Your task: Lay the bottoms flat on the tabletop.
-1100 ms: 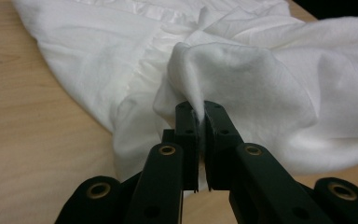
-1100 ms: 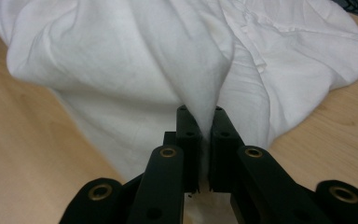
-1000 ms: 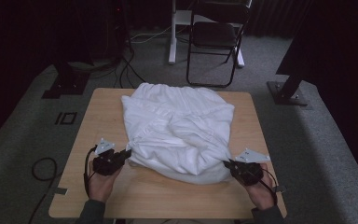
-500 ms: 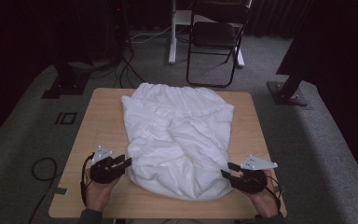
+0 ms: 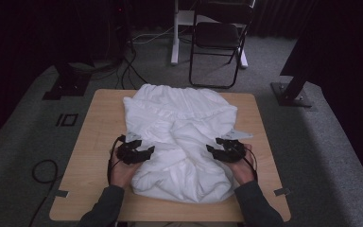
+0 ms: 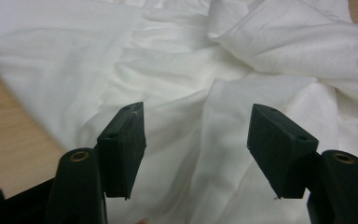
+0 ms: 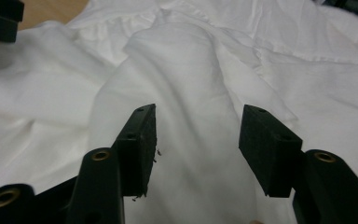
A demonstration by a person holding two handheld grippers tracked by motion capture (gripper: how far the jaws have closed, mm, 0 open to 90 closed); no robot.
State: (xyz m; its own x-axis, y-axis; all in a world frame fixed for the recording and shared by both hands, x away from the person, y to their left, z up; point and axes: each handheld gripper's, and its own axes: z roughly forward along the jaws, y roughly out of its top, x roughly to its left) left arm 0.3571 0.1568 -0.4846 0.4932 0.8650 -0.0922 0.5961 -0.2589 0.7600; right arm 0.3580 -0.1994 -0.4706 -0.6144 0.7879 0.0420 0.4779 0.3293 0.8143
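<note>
A crumpled white cloth (image 5: 179, 137) lies down the middle of the wooden table (image 5: 94, 142). My left gripper (image 5: 150, 151) rests at the cloth's left side and points inward. Its jaws have just been opening; they stand apart over the fabric (image 6: 177, 70) with nothing pinched between them (image 6: 198, 126). My right gripper (image 5: 211, 149) sits at the cloth's right side and faces the left one. Its jaws have also just been opening and straddle a raised fold (image 7: 177, 56) without pressing on it (image 7: 196, 126). A person's hands and dark sleeves come in from the near edge.
Bare wood shows left and right of the cloth and along the near edge. A black folding chair (image 5: 220, 38) and a white desk leg (image 5: 175, 33) stand on the grey carpet behind the table. Cables (image 5: 42, 170) lie on the floor at left.
Both grippers held the cloth's near corners shut and drew them toward the person. They have since let go, opened and moved forward and inward onto the cloth's sides.
</note>
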